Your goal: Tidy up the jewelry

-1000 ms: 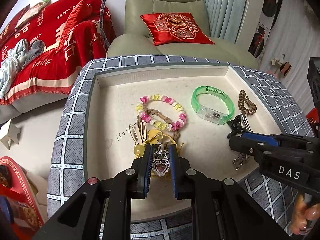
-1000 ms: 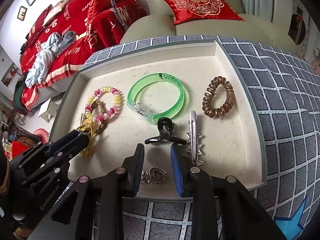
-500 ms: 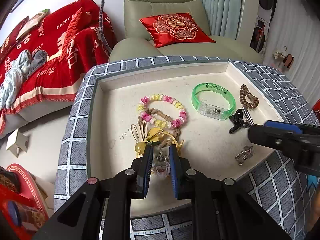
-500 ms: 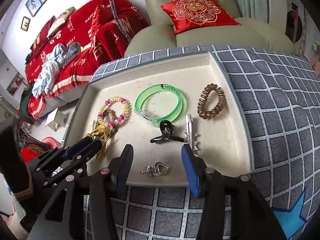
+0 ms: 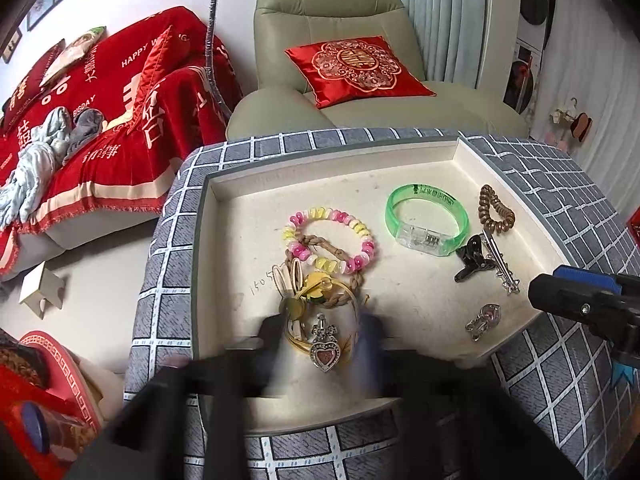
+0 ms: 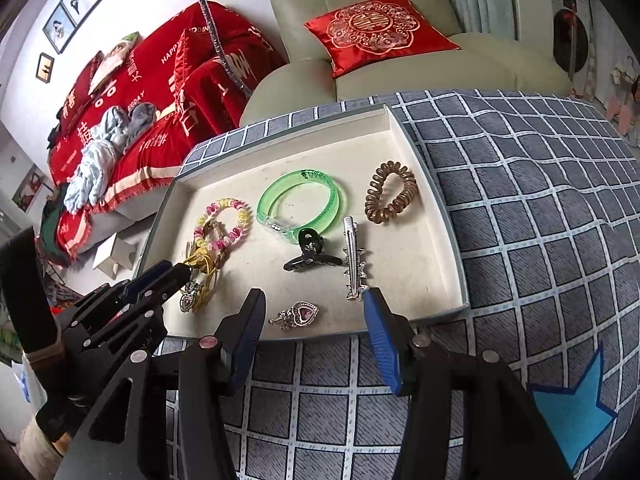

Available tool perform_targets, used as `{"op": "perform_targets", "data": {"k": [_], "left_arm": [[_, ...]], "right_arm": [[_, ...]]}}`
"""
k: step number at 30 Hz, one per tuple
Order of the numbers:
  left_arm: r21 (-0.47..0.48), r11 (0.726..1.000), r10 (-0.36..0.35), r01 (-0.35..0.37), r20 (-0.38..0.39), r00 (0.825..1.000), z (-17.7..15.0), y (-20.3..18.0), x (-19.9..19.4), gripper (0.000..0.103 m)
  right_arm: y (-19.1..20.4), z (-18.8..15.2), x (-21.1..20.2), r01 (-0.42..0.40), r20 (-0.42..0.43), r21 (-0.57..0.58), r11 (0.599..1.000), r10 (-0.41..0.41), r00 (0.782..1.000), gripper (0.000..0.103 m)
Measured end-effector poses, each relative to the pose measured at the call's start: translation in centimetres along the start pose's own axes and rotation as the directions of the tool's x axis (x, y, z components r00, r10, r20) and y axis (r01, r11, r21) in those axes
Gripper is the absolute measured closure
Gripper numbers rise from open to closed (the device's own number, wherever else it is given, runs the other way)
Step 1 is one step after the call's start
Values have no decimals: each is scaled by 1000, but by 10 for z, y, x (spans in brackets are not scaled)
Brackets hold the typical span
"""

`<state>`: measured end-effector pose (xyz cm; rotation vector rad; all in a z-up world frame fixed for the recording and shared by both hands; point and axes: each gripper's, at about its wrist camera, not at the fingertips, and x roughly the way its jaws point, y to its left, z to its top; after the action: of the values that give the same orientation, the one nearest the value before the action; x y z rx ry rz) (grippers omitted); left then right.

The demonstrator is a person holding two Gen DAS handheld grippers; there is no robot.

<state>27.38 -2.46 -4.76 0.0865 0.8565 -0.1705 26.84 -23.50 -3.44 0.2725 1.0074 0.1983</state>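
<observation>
I am viewing the shallow cream tray (image 5: 208, 240), which is sitting on a grey checked ottoman (image 6: 540, 220) and carrying all the jewelry.

Change just made: the left tool (image 5: 320, 340) is now spread apart and blurred by motion, with its fingers flanking the left heart pendant (image 5: 325, 354) but no longer gripping it. A second ago those fingers were closed on this pendant; half a second ago they were narrowing over it. The pendant is now lying on the tray floor at the near edge, touching the tangle of yellow cord (image 5: 320, 292) and just near of the beaded bracelet (image 5: 332, 240). I am judging this placement as complete.

The right tool (image 6: 314, 320) is standing wide open and holding nothing. Its fingers are bracketing the right heart pendant (image 6: 298, 314), which is lying free near the tray's near rim. A second ago these fingers were nearly together around it; they are now much wider and drawn back.

The green bangle (image 6: 300, 204), coil hair tie (image 6: 392, 194), black claw clip (image 6: 310, 252) and silver clip (image 6: 354, 260) are lying unchanged.
</observation>
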Motion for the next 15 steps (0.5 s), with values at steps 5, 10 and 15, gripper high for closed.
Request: {"op": "perform_targets", "data": {"k": [5,10,15], "left_arm": [[-7,1000,-1,2,59,998,4,2,-16,0],[2,1000,4,-4,61,998,6,0,-21,0],[22,1000,14,-16,63,998,0,-4,-25,0]], "right_arm": [[-1,0,-2,-1,1,2,1000,1,1000,48],[2,0,-5,7,7,-12,1000,-7,1000,47],[7,-2,-12,38,34,-54,998,-36,999,35]]}}
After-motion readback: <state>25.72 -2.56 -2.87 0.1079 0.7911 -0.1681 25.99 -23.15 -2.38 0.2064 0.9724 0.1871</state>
